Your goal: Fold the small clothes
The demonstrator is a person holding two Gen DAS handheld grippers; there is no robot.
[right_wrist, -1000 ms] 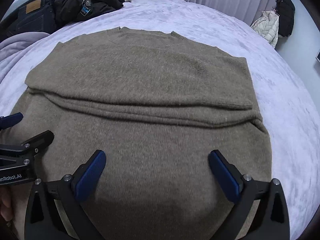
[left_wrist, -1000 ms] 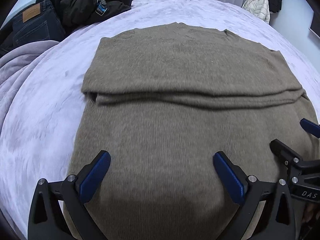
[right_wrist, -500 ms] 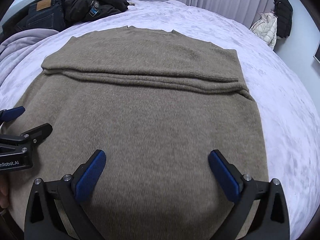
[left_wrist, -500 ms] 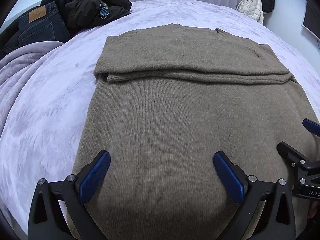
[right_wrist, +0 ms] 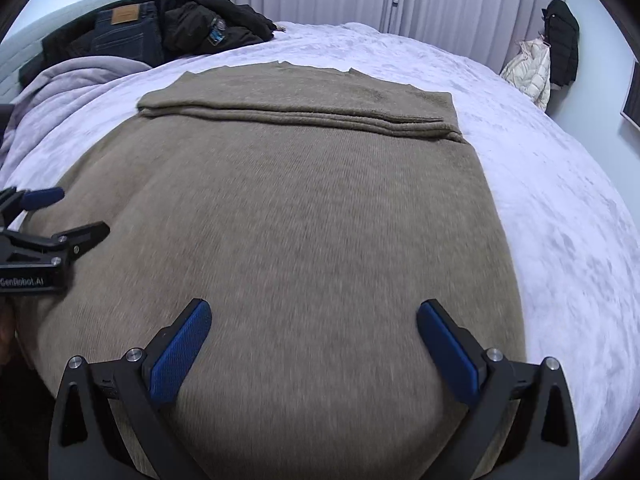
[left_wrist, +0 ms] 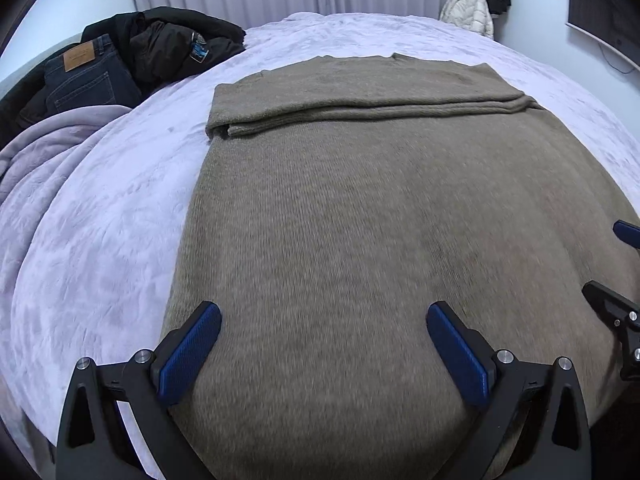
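Observation:
An olive-brown knit sweater (left_wrist: 380, 216) (right_wrist: 288, 220) lies flat on the bed, its sleeves folded across the chest in a band near the far end. My left gripper (left_wrist: 324, 344) stands open over the sweater's near left part, nothing between its blue pads. Over the near right part my right gripper (right_wrist: 314, 340) is open too and holds nothing. Each gripper shows at the edge of the other's view: the right one (left_wrist: 616, 276) and the left one (right_wrist: 52, 216). The sweater's near hem is hidden under the grippers.
The lilac bed cover (left_wrist: 100, 216) (right_wrist: 560, 208) surrounds the sweater. Dark jeans (left_wrist: 88, 76) and a black jacket (left_wrist: 172, 44) are piled at the far left by a lilac blanket (left_wrist: 48, 148). Coats (right_wrist: 552, 60) hang on the right wall; curtains behind.
Both grippers have drawn back toward the sweater's near end and tilted up, so the folded sleeve band sits farther away in both views. Both stay open.

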